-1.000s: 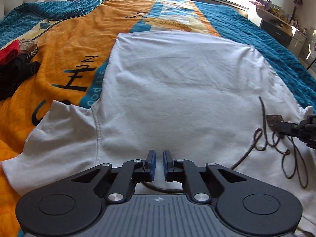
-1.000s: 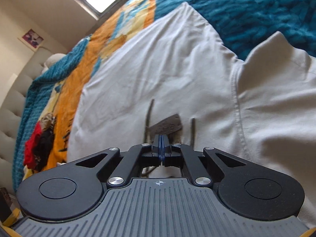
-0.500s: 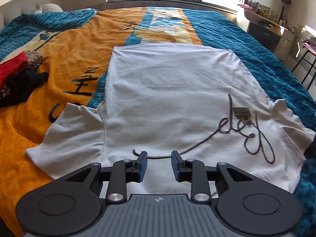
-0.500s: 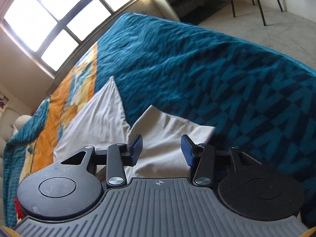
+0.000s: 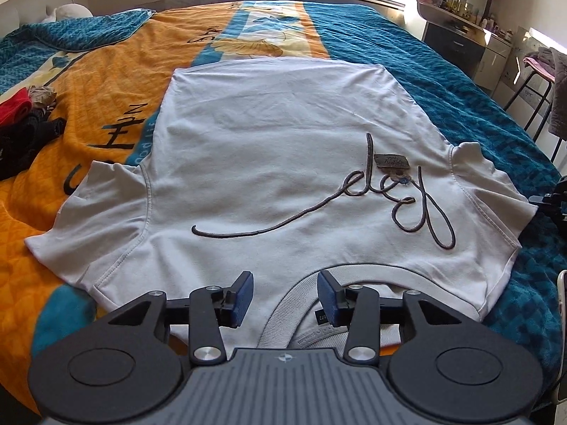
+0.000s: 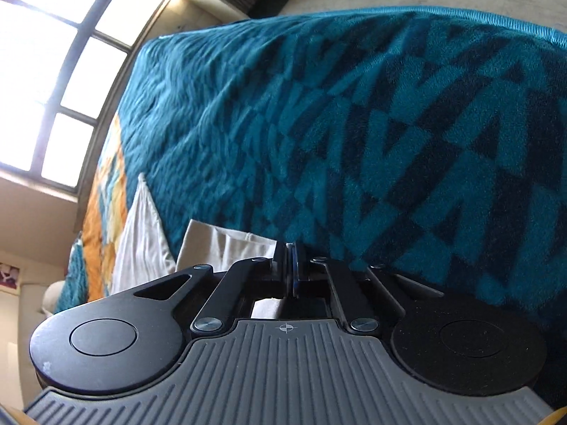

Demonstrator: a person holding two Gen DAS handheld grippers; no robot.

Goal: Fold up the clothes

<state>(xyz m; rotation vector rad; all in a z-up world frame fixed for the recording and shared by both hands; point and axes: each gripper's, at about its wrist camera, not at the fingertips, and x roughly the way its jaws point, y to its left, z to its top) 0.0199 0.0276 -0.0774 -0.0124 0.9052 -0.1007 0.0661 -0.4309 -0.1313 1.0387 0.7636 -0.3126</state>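
A white t-shirt [image 5: 269,163] with a dark looping script and a small patch lies flat on the bed, its grey collar [image 5: 283,318] nearest me. My left gripper [image 5: 285,295] is open, held just above the collar, holding nothing. My right gripper [image 6: 291,265] is shut at the outer edge of the shirt's right sleeve [image 6: 226,244], with the sleeve hem at its pads. The right gripper also shows at the right edge of the left wrist view [image 5: 553,202], beside the sleeve tip.
The bed has an orange and teal blanket [image 5: 106,81]. A pile of red and black clothes [image 5: 21,124] lies at the left. A dresser [image 5: 460,39] and a stool [image 5: 535,81] stand at the right, past the bed's edge.
My left gripper opened wider and drew back toward the collar. My right gripper moved onto the right sleeve's edge and went from open to shut.
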